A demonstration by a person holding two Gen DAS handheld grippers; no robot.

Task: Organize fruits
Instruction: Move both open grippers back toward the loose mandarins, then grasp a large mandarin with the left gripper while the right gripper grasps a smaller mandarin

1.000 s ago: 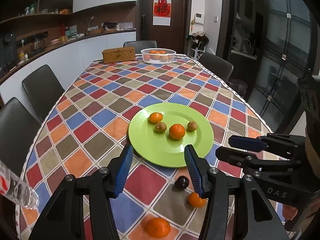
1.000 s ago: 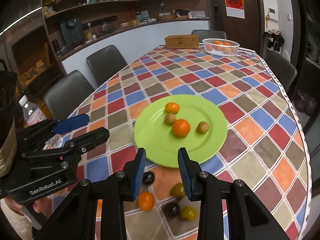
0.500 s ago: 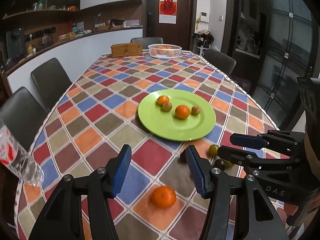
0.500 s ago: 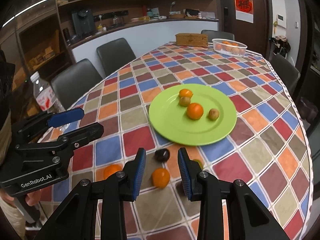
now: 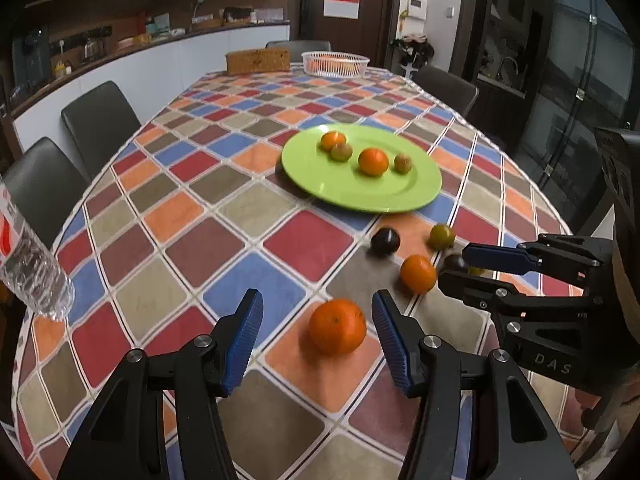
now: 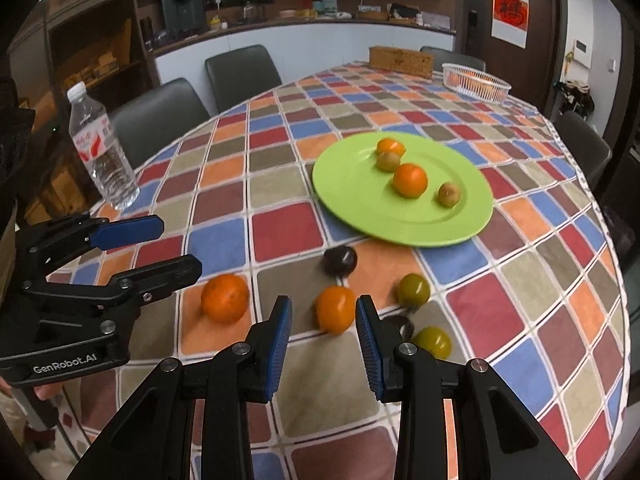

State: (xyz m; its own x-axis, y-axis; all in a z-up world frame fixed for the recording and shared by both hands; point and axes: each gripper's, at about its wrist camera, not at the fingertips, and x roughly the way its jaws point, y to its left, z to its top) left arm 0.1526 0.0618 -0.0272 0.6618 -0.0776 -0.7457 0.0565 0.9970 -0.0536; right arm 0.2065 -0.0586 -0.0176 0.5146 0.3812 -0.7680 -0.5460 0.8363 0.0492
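A green plate (image 5: 352, 196) (image 6: 360, 196) holds two oranges and two small brownish fruits. Loose fruit lies on the checkered cloth in front of it: a big orange (image 5: 337, 330) (image 6: 225, 298), a smaller orange (image 5: 418, 273) (image 6: 335, 308), dark plums (image 5: 385, 241) (image 6: 340, 260) and greenish fruits (image 5: 442, 236) (image 6: 414, 289). My left gripper (image 5: 318, 340) is open, with the big orange just ahead between its fingers. My right gripper (image 6: 323, 332) is open, with the smaller orange between its fingertips, not gripped.
A water bottle (image 6: 102, 148) stands near the table's left edge. A white basket of oranges (image 5: 335, 63) and a wicker box (image 5: 258, 60) sit at the far end. Dark chairs line both sides. The table edge curves close on the right.
Both grippers have pulled back from the plate and dropped toward the loose fruit. The big orange now lies between the left fingers, the smaller orange between the right ones.
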